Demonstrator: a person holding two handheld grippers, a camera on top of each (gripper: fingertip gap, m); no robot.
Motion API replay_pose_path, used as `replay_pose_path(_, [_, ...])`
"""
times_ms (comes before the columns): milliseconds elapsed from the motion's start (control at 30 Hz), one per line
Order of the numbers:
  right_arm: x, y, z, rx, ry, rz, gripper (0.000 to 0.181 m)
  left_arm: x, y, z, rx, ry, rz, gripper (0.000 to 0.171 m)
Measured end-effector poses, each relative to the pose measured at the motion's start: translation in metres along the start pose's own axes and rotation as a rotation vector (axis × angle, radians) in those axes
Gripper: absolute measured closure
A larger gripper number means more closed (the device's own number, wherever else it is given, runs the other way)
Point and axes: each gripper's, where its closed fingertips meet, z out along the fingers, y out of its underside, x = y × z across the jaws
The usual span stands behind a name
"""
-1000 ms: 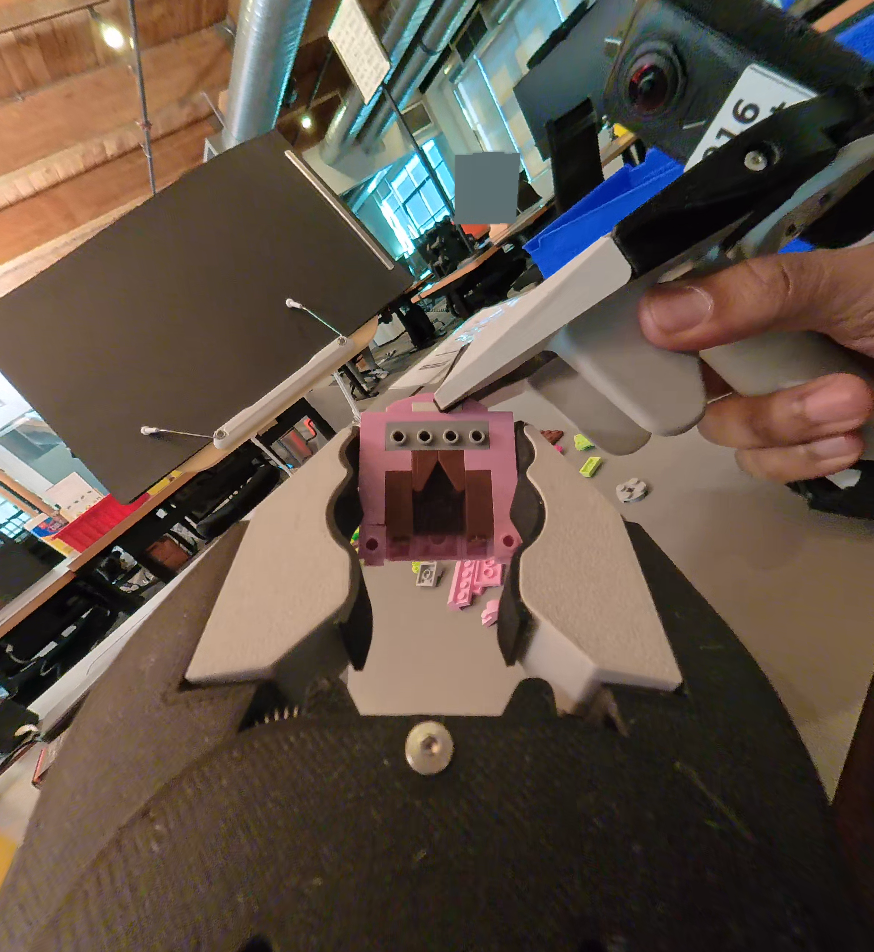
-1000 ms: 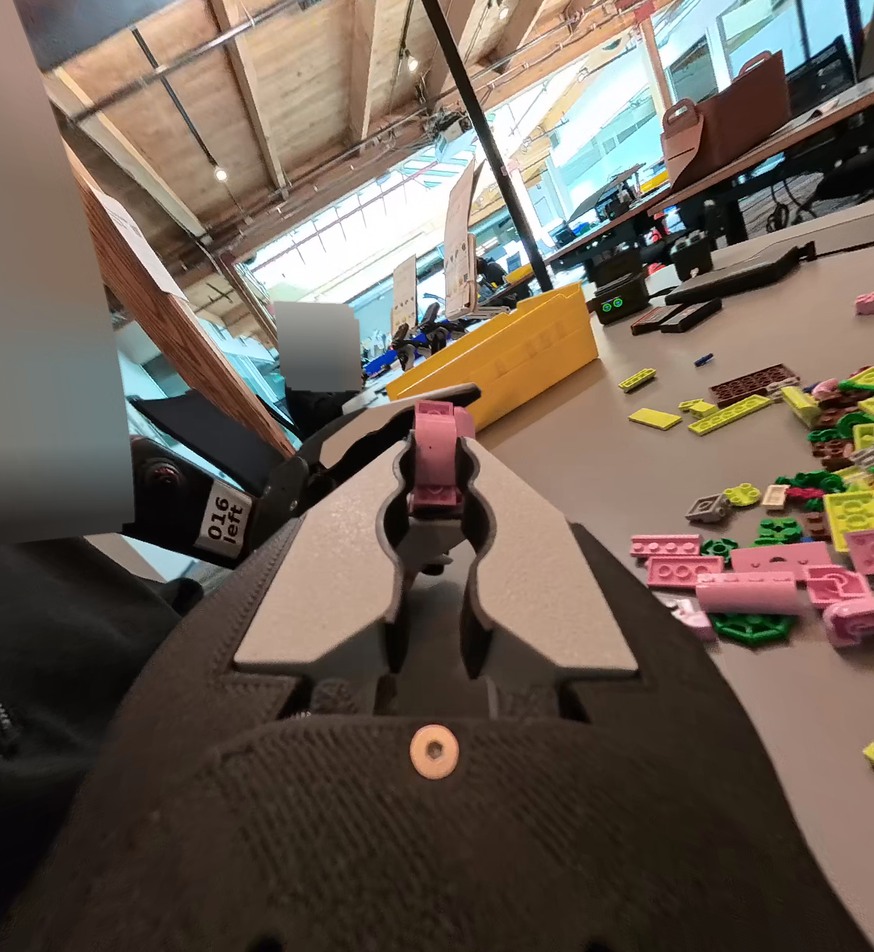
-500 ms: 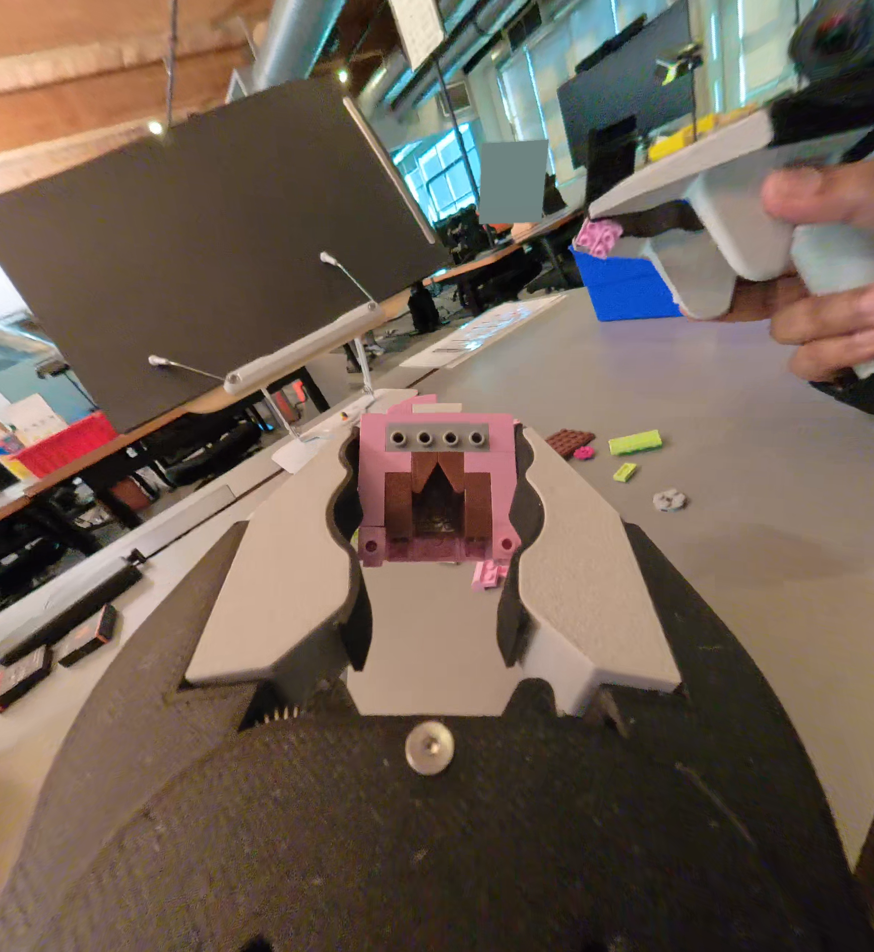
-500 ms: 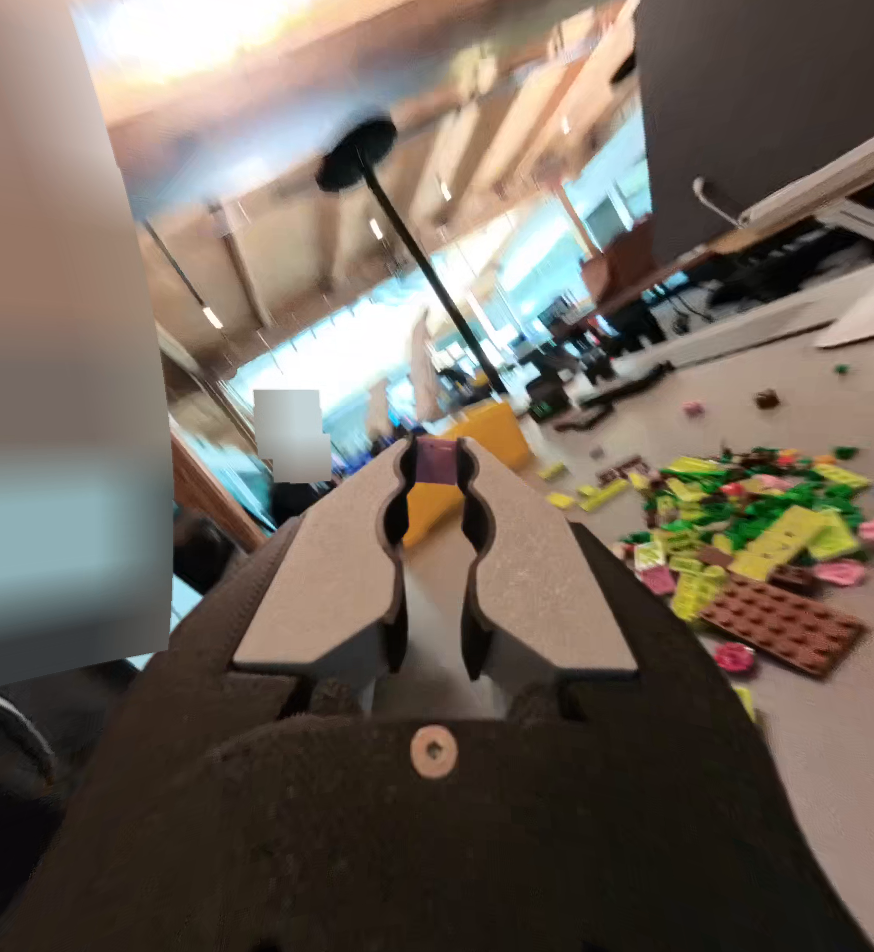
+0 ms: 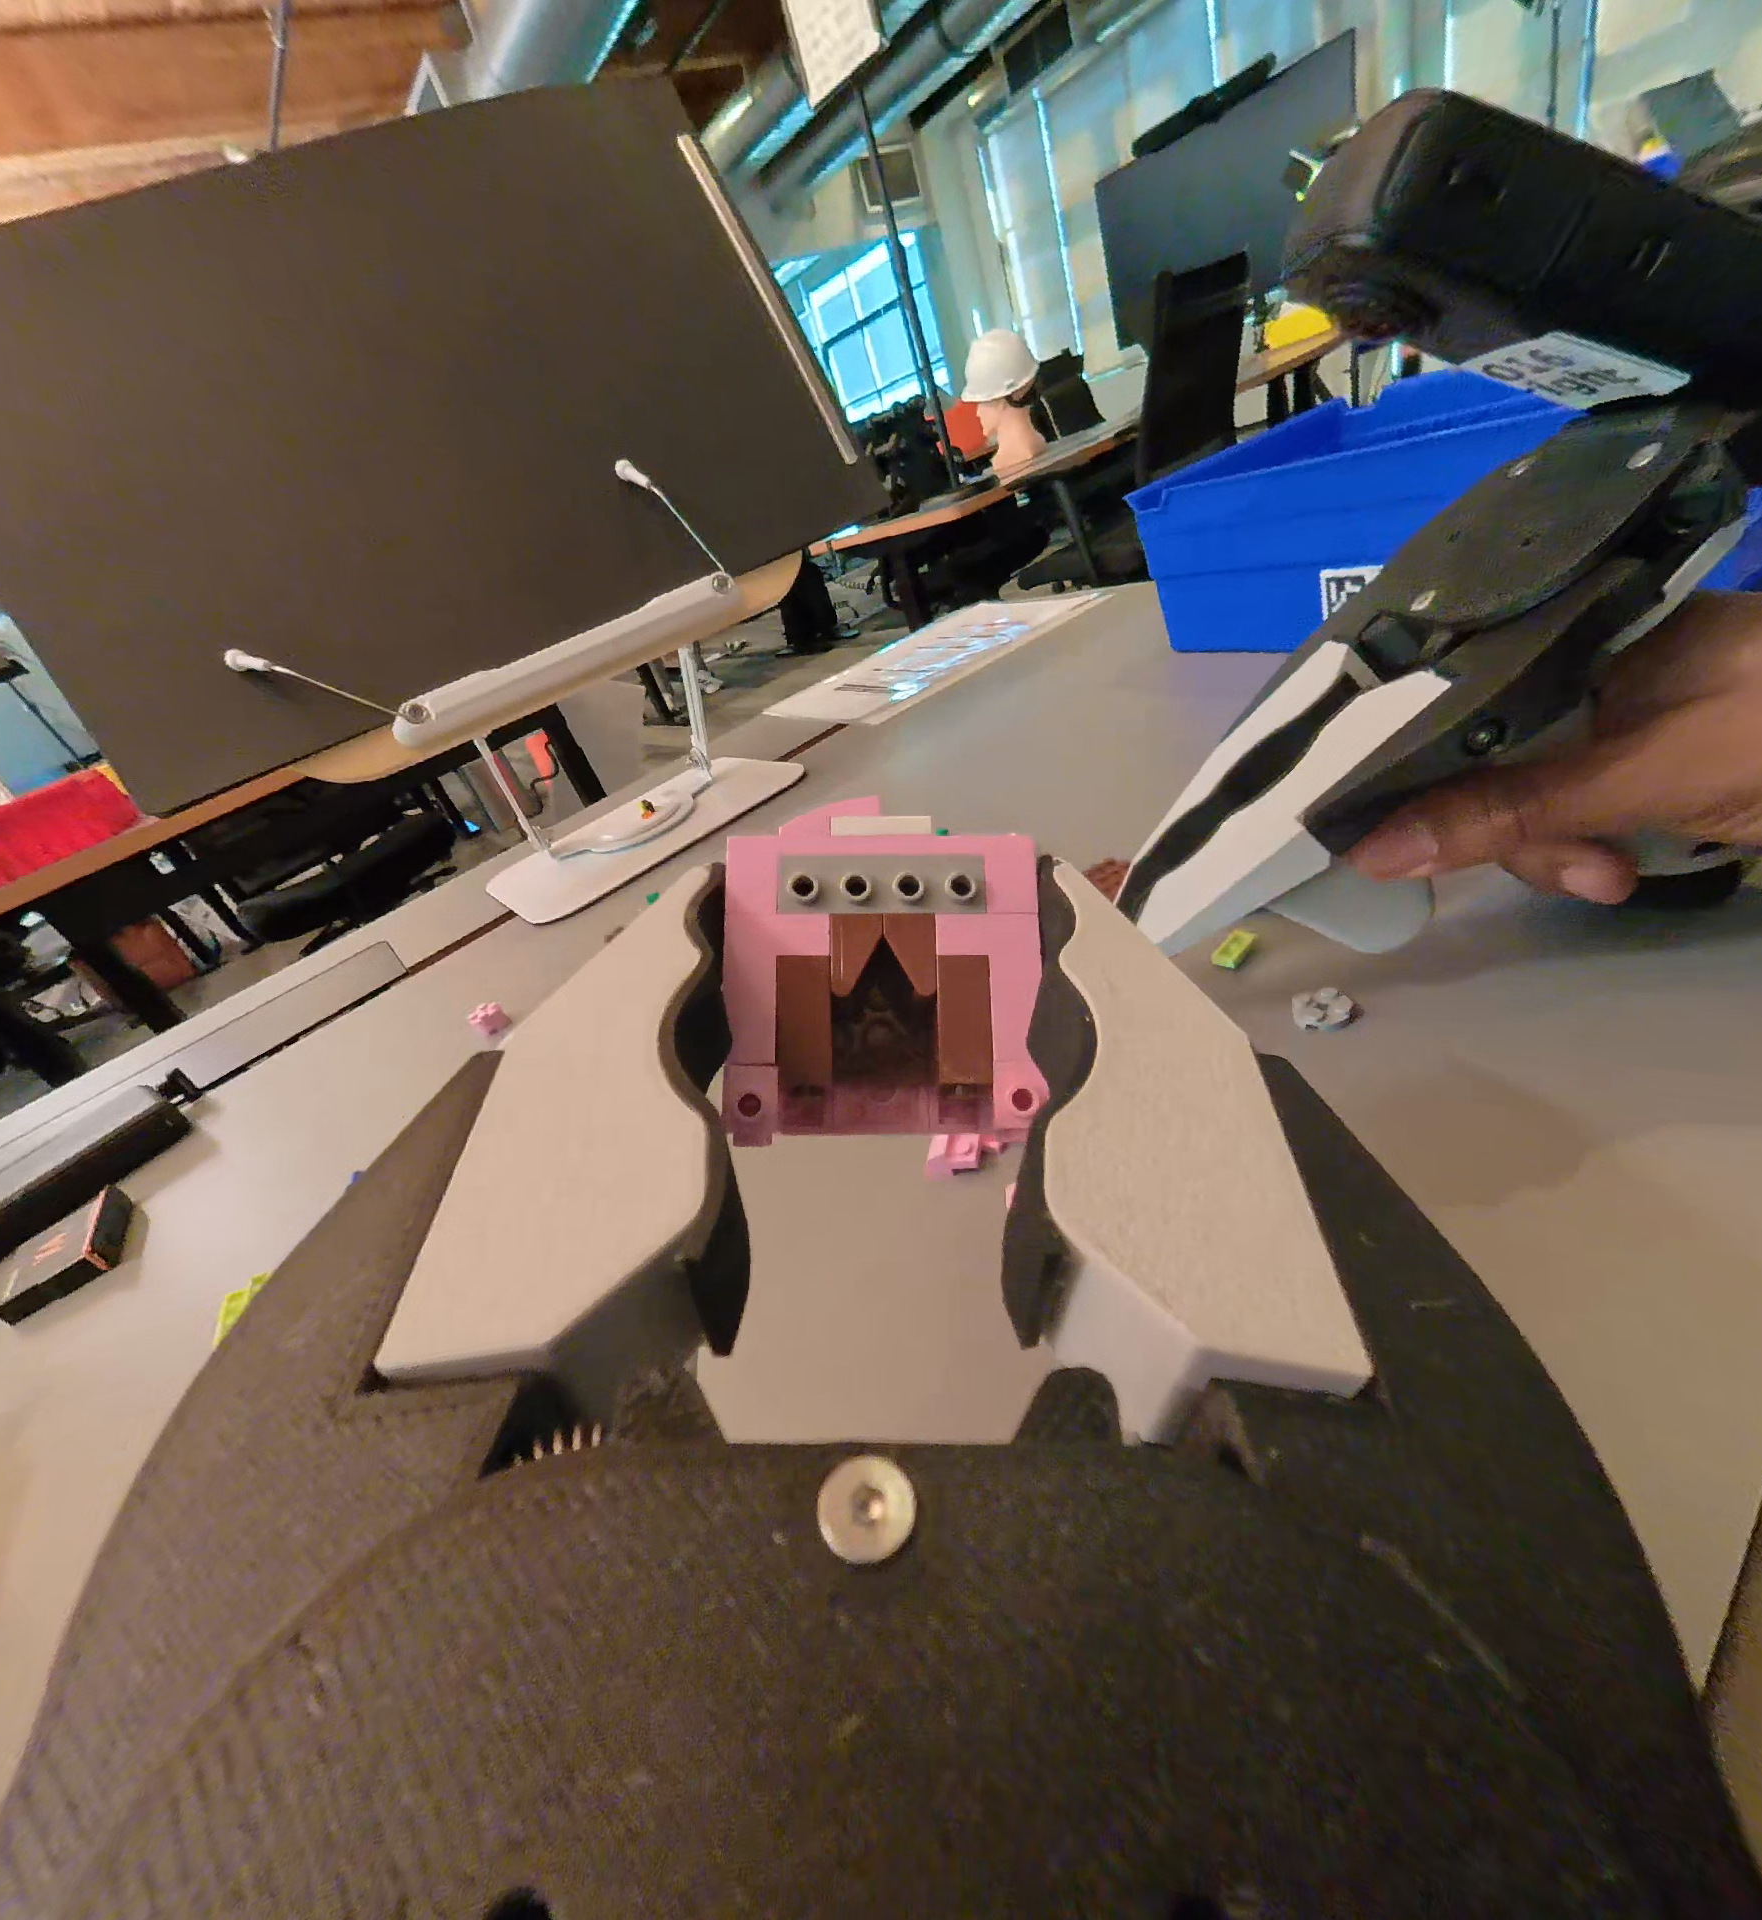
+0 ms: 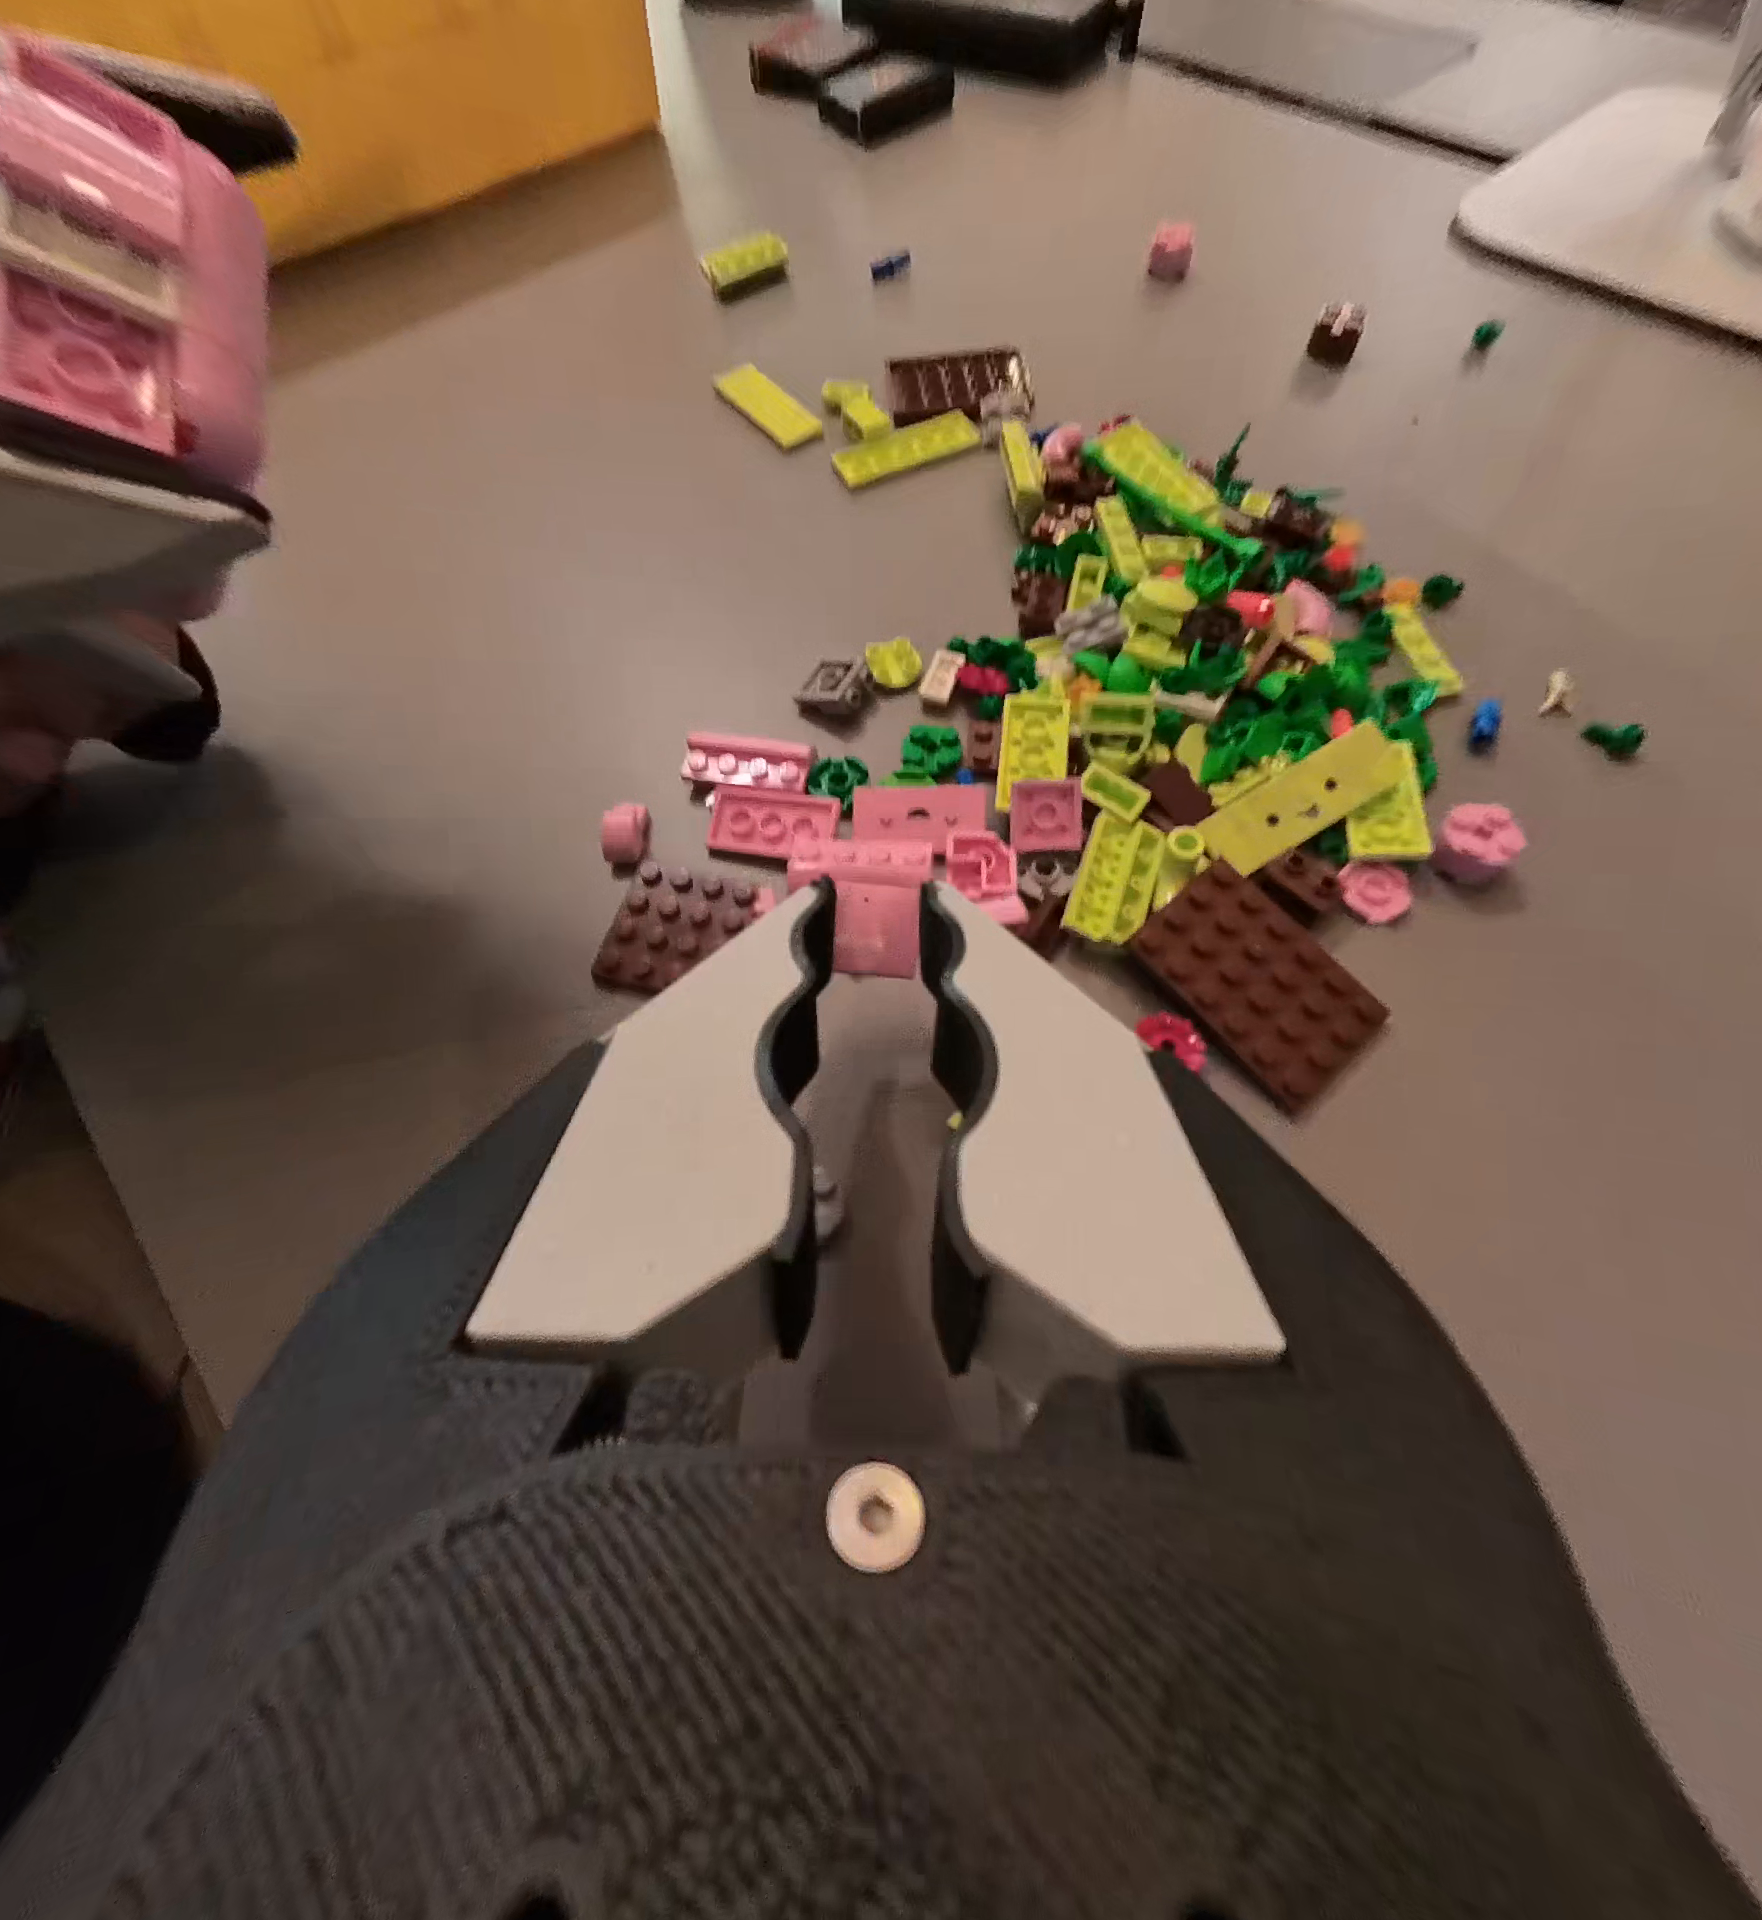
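Open-plan office or lab workspace in a converted industrial building. Exposed timber ceiling (image 5: 77,94) and bare metal ducting (image 5: 544,42) run overhead; tall windows (image 5: 866,322) line the far wall. Rows of further desks carry dark monitors (image 5: 1220,177) with office chairs (image 5: 1189,364) beside them. The near grey desk (image 5: 1479,1091) bears a large black panel on a white stand (image 5: 337,416), a blue storage bin (image 5: 1324,509), a yellow bin (image 6: 441,114) and a loose pile of toy building bricks (image 6: 1168,675).
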Motion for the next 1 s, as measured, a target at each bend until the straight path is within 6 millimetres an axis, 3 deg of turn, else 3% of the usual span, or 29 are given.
replay_pose_path(233, [0.012,0.007,-0.004,-0.026,-0.008,0.074,0.161,0.006,0.006,0.004,-0.030,0.025,0.007,0.115])
replay_pose_path(367, [0.028,-0.015,-0.027,0.158,-0.007,0.168,0.167,0.006,0.006,0.004,-0.033,0.026,0.011,0.115])
replay_pose_path(433, [0.026,-0.032,-0.042,0.269,-0.038,0.195,0.168,0.007,0.006,0.004,-0.034,0.026,0.022,0.115])
replay_pose_path(500, [0.007,-0.045,-0.048,0.341,-0.138,0.228,0.165,0.010,0.007,0.005,-0.040,0.025,0.048,0.115])
replay_pose_path(633, [-0.049,-0.066,-0.042,0.427,-0.368,0.290,0.151,0.018,0.006,0.006,-0.042,0.009,0.161,0.115])
replay_pose_path(700, [-0.067,-0.073,-0.040,0.465,-0.440,0.309,0.148,0.024,0.005,0.006,-0.036,0.004,0.238,0.115])
replay_pose_path(867, [-0.087,-0.072,-0.035,0.447,-0.559,0.372,0.154,0.034,0.004,0.006,-0.030,-0.007,0.348,0.115])
replay_pose_path(1000, [-0.087,-0.072,-0.035,0.457,-0.558,0.379,0.167,0.037,0.001,0.003,-0.007,0.003,0.355,0.115])
